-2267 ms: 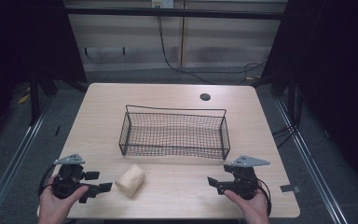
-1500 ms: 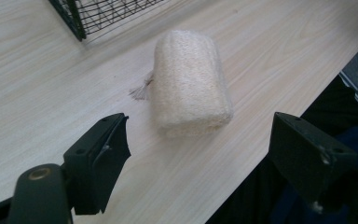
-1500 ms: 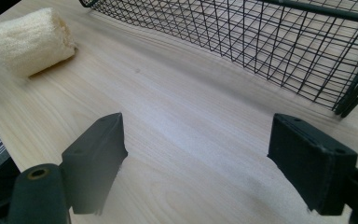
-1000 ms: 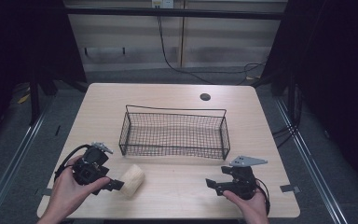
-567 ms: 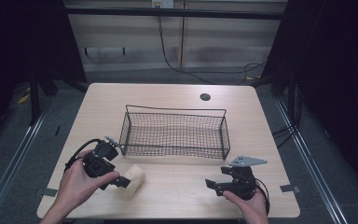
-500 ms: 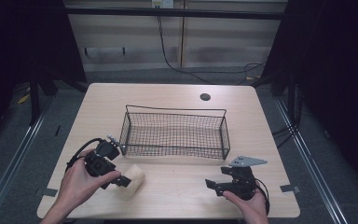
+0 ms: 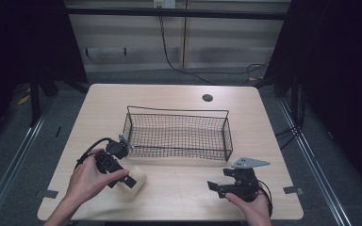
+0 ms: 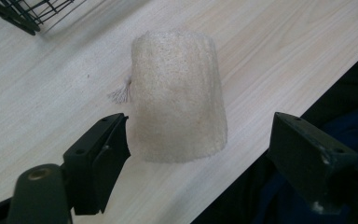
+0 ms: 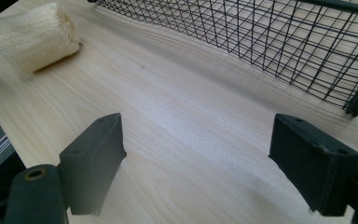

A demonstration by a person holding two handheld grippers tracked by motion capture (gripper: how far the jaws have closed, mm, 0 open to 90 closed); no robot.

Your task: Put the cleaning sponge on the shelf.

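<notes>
Left gripper view: loofah [image 8: 177, 93] between parted gripper [image 8: 205, 154] jaws, long axis away; right gripper [image 9: 214, 158] agape.

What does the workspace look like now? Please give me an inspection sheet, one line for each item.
Surface: pale wood table, a dark round hole near the far edge.
Job's things: black wire basket, empty; beige loofah roll lying near the front edge.
Clutter: nothing seen.
Grippers: left tongs open, jaws either side of the loofah, not closed on it; right tongs open above bare wood.
Cables: black cable looping from the left tongs.
Surroundings: dark floor, metal rails, wall cable.
</notes>
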